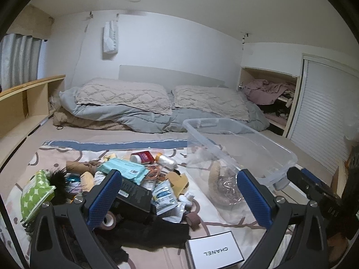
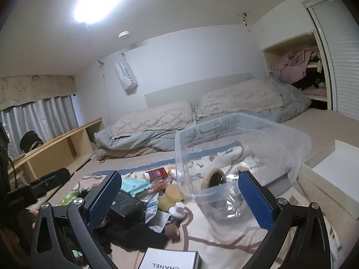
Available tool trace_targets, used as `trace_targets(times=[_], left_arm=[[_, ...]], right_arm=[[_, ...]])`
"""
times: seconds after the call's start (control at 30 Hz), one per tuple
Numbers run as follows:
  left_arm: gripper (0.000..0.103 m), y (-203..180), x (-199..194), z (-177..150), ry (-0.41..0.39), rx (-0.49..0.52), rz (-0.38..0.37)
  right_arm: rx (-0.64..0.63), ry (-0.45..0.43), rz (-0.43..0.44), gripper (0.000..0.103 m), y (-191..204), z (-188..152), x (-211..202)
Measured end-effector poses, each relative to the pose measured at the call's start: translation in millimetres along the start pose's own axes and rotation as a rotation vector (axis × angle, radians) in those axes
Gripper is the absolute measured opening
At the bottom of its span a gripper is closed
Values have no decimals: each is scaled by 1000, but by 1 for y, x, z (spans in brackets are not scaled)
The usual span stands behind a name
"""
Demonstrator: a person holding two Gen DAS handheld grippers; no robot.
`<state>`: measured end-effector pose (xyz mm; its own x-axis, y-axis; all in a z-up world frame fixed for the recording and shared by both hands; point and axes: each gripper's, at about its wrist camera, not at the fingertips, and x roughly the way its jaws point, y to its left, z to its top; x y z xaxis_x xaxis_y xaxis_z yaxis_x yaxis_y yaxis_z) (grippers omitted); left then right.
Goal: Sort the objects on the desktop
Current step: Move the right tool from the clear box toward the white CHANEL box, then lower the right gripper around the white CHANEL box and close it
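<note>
A pile of small objects lies on a patterned mat: a teal wipes pack, a green dotted pack, a black box, a red box, tape rolls and sachets. A clear plastic bin stands to the right, with a fur-trimmed item and crumpled clear plastic inside. A white CHANEL box lies in front. My left gripper is open and empty above the pile. My right gripper is open and empty before the bin.
A bed with grey pillows and a blue duvet fills the back. A wooden shelf runs along the left. An open closet with clothes is at the right. The other gripper shows at the right edge.
</note>
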<state>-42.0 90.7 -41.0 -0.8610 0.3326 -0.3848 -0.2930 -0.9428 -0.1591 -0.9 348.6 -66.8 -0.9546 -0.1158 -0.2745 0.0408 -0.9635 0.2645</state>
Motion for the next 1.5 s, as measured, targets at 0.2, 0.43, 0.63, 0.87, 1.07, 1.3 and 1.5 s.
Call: trace_targets(times=[0.2,0.43,0.63,0.87,1.07,1.3,1.5], left_arm=[[103,19,-1,-19,31,-47,38],[103,31,-1,-48,89,-107,55],[103,31,3,-72,127,-145,78],[103,21,20,-103,217,-168,64],[103,12,39,-129,288,-188,67],[103,4,64,-154,368,-161,80],[103,0,74,-168,407,-127,91]], right_arm=[[33,44,-22,103,2,-26,9],[46,110,-39,103,6,-66,20],[94,216,-32,103,0,-87,33],[169,321,-25,103,-13,-105,42],[221,430,-35,103,-23,-122,62],[194,527,-98,103,-29,-137,81],[229,623,-153,103,-38,-153,96]])
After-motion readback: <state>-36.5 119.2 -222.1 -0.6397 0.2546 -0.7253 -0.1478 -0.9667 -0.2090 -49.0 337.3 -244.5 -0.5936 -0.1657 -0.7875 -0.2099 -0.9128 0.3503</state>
